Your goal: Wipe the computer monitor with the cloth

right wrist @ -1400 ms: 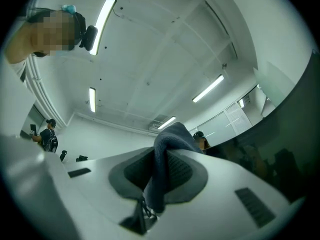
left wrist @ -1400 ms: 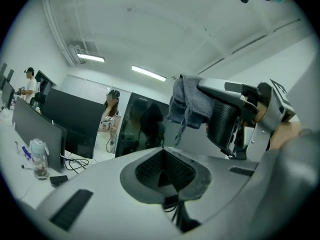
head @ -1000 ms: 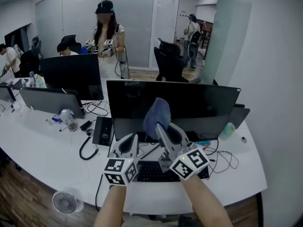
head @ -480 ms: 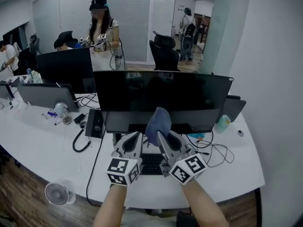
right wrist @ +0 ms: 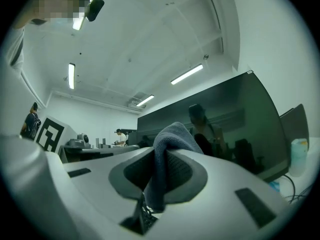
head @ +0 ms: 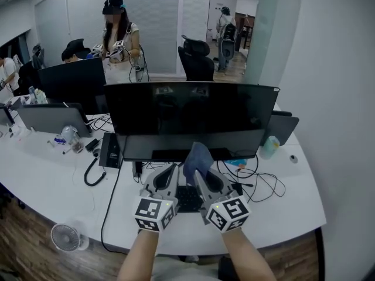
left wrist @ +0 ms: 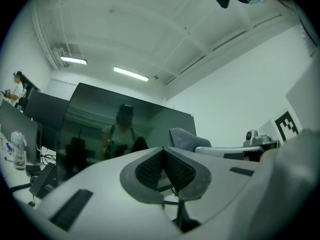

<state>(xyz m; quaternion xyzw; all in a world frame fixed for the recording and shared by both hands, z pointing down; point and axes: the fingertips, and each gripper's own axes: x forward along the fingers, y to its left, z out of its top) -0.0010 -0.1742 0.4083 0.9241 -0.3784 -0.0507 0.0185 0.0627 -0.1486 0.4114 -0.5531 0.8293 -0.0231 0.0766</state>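
Note:
A wide black monitor (head: 187, 119) stands on the white desk (head: 47, 180) ahead of me, its screen dark and reflective. My right gripper (head: 202, 167) is shut on a blue-grey cloth (head: 197, 158), which sticks up from its jaws just below the monitor's lower edge. In the right gripper view the cloth (right wrist: 167, 149) hangs pinched between the pads, with the monitor (right wrist: 230, 129) behind it. My left gripper (head: 170, 171) sits beside the right one, shut and holding nothing; its view shows the jaws meeting in front of the monitor (left wrist: 120, 129).
A black keyboard (head: 187, 198) lies under both grippers. Cables (head: 258, 183), a clear bottle (head: 269, 147) and a laptop (head: 50, 119) sit on the desk. A second monitor (head: 73, 81) stands behind on the left. People and an office chair (head: 196, 63) are farther back.
The view has drawn back and both grippers have dropped lower against the monitor. The cloth, earlier in front of the screen, now sits below its bottom edge.

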